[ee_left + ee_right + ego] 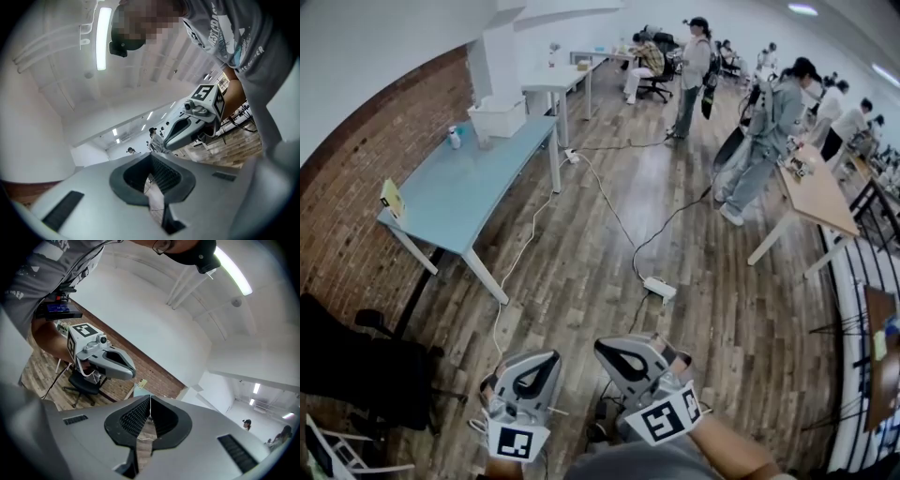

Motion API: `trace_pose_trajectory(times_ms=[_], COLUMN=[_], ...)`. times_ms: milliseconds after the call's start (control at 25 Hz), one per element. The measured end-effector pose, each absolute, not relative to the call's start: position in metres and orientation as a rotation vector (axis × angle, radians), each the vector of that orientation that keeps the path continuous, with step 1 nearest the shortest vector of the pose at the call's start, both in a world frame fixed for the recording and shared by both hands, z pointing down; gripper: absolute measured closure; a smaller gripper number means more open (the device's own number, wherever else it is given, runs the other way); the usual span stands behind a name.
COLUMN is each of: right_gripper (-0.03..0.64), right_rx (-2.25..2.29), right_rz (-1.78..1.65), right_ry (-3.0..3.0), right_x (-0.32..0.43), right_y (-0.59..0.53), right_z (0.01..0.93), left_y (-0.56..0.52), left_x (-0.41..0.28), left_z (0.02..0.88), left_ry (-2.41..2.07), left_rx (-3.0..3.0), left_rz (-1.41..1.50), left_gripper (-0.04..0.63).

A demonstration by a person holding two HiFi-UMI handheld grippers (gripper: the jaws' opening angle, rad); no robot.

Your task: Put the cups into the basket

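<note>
Neither a cup nor a basket shows clearly. A white bin (pixel 499 117) and a small blue-and-white container (pixel 455 137), too small to identify, stand on the far end of a light blue table (pixel 459 192). My left gripper (pixel 549 356) and right gripper (pixel 602 346) are held low, close to the body, over the wooden floor, both pointing up and away. Each is shut, its ribbed pads meeting with nothing between them. In the left gripper view the left gripper (pixel 151 155) points towards the ceiling, with the right gripper (pixel 192 123) beside it. The right gripper (pixel 150 398) sees the left gripper (pixel 107 361).
A white power strip (pixel 659 287) and its cables lie on the floor ahead. A black chair (pixel 356 367) stands at the left by the brick wall. A wooden table (pixel 817 195) is at the right, with several people standing or seated further back.
</note>
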State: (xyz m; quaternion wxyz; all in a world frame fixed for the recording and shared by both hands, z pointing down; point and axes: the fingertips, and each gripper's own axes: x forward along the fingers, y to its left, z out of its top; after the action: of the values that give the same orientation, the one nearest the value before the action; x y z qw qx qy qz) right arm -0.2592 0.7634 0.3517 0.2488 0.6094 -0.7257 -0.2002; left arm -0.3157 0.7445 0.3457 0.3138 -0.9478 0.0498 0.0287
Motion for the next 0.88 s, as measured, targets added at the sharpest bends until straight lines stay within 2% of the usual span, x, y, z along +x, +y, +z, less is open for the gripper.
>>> trace_pose_trajectory(times_ms=[880], right_gripper=[0.603], right_rx=[1.67], right_rz=[-0.507], right_ry=[-2.177], right_x=[-0.097], right_y=[0.702], right_z=[0.361], left_y=[0.693], left_x=[-0.162], left_z=[0.355], left_ry=[0.225], left_rx=[-2.476], left_rz=[-0.083], left_gripper=[0.595])
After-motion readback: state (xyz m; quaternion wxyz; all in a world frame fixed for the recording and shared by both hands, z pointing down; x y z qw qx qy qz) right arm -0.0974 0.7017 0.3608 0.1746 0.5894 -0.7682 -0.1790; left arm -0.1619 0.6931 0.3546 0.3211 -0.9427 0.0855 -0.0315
